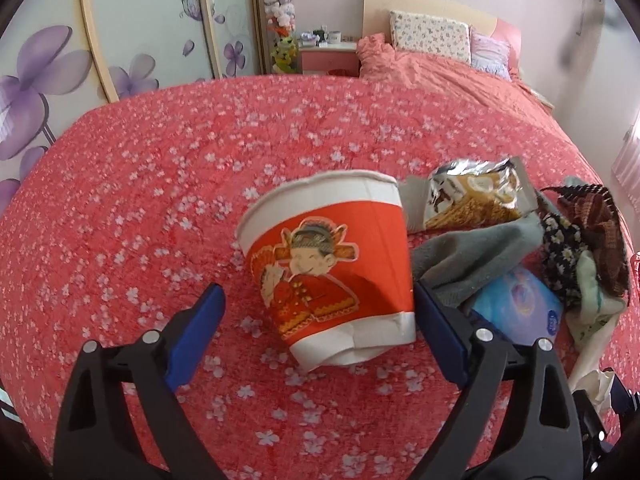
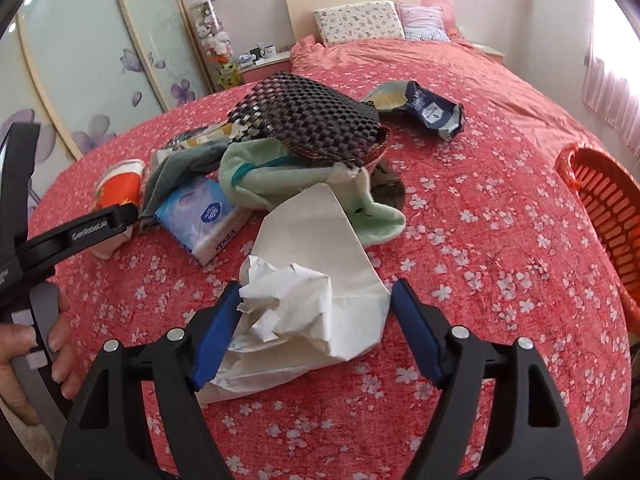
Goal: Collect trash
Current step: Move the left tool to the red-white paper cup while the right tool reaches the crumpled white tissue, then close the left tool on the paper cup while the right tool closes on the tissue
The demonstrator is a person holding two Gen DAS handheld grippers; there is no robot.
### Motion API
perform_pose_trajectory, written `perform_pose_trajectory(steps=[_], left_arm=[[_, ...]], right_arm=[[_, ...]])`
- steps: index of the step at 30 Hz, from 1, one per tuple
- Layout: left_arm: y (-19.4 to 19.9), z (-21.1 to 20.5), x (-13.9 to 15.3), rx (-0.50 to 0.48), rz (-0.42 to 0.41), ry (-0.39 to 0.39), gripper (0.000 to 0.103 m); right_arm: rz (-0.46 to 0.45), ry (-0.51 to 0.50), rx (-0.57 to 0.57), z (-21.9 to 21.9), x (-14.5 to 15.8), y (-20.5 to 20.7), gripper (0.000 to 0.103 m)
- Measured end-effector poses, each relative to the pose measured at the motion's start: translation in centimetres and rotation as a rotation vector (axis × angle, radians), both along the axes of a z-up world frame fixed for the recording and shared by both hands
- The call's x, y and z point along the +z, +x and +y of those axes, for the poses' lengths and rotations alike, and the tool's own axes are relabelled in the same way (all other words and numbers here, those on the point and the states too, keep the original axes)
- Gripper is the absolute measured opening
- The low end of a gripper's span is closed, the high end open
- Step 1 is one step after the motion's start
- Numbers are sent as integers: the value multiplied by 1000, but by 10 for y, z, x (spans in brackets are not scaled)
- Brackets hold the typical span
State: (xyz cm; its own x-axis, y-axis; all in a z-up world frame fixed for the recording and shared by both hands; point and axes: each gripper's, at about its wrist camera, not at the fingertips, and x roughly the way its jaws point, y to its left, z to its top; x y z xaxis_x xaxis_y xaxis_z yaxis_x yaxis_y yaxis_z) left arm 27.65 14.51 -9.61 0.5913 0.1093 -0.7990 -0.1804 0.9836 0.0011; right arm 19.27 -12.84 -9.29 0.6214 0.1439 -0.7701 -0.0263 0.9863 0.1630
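Observation:
A red and white paper cup (image 1: 328, 256) with a cartoon figure lies tilted on the red floral bedspread (image 1: 160, 200). My left gripper (image 1: 316, 292) is open around its lower part, the right pad close to the cup's side and the left pad well apart. A crumpled white paper (image 2: 296, 296) lies between the pads of my right gripper (image 2: 316, 288). The left pad touches the paper, but the jaws are not pressing on it. A brown and silver snack wrapper (image 1: 472, 200) lies behind the cup. A dark blue wrapper (image 2: 432, 112) lies farther up the bed.
A pile of clothes (image 2: 312, 120) and a blue tissue pack (image 2: 204, 216) sit between the two grippers. An orange plastic basket (image 2: 608, 208) stands at the bed's right edge. A hand (image 2: 24, 360) holds the left gripper's handle. Pillows and a headboard are at the far end.

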Motion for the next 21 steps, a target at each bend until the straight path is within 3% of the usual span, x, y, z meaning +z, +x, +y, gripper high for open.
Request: perform_pose_trajectory(steps=[4, 9, 11, 13, 15, 18, 21], left_arm=[[3, 9, -1, -1, -5, -43, 76], [5, 22, -1, 27, -1, -21, 77], [8, 27, -3, 40, 8, -27, 79], [11, 31, -6, 46, 15, -27, 79], [14, 33, -6, 45, 11, -11, 78], [14, 33, -6, 34, 0, 0, 76], [10, 34, -4, 29, -13, 7, 76]], right_arm=[[-11, 5, 5, -2, 1, -2, 67], [-44, 22, 7, -8, 10, -6, 57], [-37, 10, 11, -6, 6, -4, 60], [-6, -1, 17, -3, -1, -1, 70], [-15, -11, 17, 2, -3, 0, 71], [-23, -23, 31, 5, -2, -2, 63], [-57, 12, 50, 1, 7, -7, 43]])
